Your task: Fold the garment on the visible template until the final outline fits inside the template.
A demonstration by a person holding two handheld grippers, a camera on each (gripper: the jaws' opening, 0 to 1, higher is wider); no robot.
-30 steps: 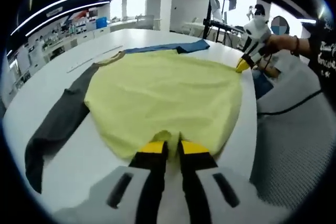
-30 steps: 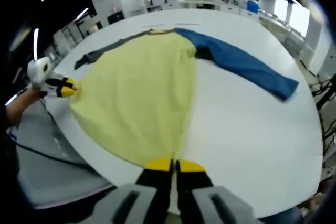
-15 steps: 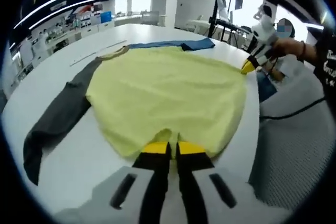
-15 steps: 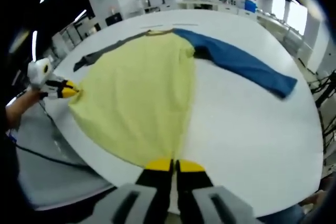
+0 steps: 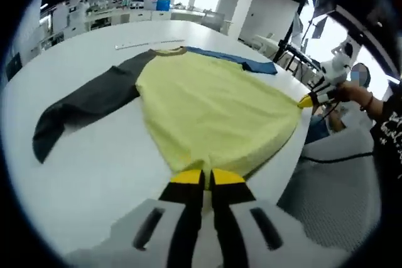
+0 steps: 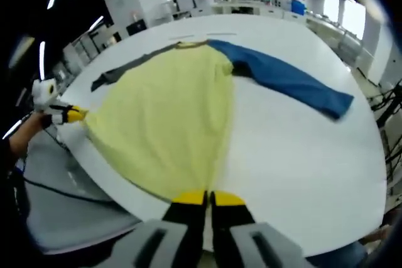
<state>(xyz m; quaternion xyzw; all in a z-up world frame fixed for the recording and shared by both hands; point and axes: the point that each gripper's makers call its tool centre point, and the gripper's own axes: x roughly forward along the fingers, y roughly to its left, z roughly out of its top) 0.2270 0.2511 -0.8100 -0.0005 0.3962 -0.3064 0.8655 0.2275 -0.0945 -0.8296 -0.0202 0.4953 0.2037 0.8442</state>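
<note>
You have a soft matt cloth garment, yellow-bodied with one dark grey sleeve at left of frame and one blue sleeve at right, on a smooth white table of faint sheen, beside smooth black-and-yellow plastic-looking jaws.

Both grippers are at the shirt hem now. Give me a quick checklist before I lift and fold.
1. Left gripper shut on the yellow shirt hem: ok.
2. Right gripper shut on the hem's other corner: ok.
3. Shirt body spread flat on the white table: ok.
4. Dark grey sleeve laid out to the side, fully on the table: ok.
5. Blue sleeve laid out, fully on the table: ok.
6. Template outline under the garment: cannot tell.
</note>
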